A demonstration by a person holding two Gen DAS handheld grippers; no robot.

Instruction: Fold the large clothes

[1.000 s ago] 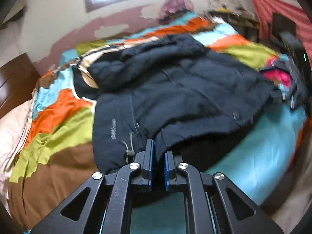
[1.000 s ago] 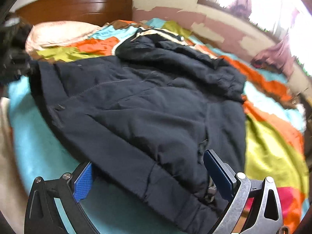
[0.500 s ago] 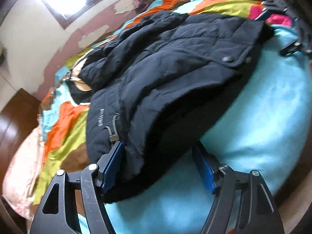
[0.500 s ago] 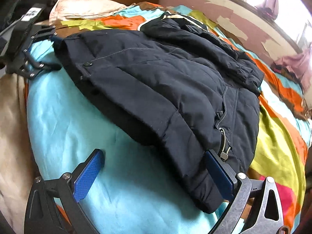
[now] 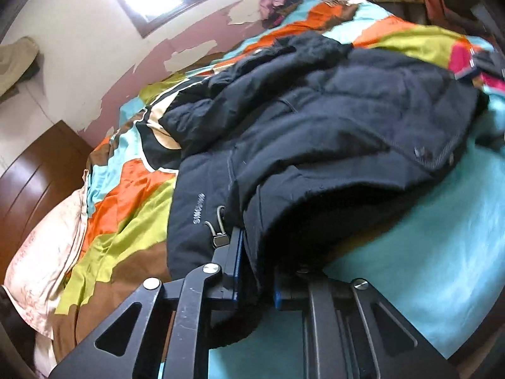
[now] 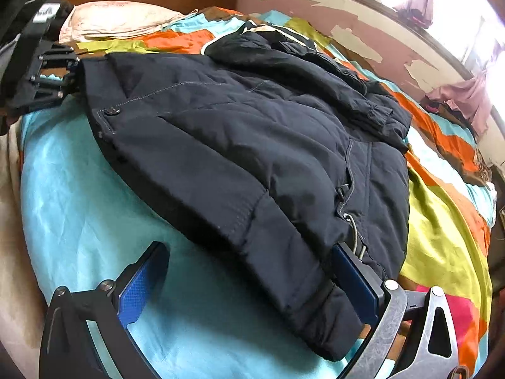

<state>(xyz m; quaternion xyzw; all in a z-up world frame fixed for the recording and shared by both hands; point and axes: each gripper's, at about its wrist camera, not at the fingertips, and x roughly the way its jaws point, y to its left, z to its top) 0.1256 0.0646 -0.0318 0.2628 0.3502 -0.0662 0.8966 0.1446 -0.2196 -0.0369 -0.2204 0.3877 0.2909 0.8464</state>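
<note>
My left gripper, low in the middle of the left wrist view, has its blue pads pinched narrow on the hem corner of the jacket, just beside the drawcord toggle. My right gripper, along the bottom of the right wrist view, stands wide: one blue pad lies at the lower left over bare turquoise sheet, apart from the cloth, while the other sits at the lower right against the other hem corner, the thick hem running between the two.

To do this step well, I judge that I should bring the right gripper in over that corner and take a deep bite through all the padded layers before lifting, since a shallow pinch on puffy fabric would likely slip. Then both corners ought to rise together and level, so the hem travels up towards the collar as one straight edge and the bulk does not roll sideways.

The jacket is dark navy, quilted and thick, lying across the middle of both views on the bed, its lower part on the turquoise sheet and its upper part on the patchwork quilt of orange, green, brown and blue. The hood or collar bunches towards the top of the frame. A snap button shows at the left in the right view, and small pale lettering near the hem in the left view.
</note>
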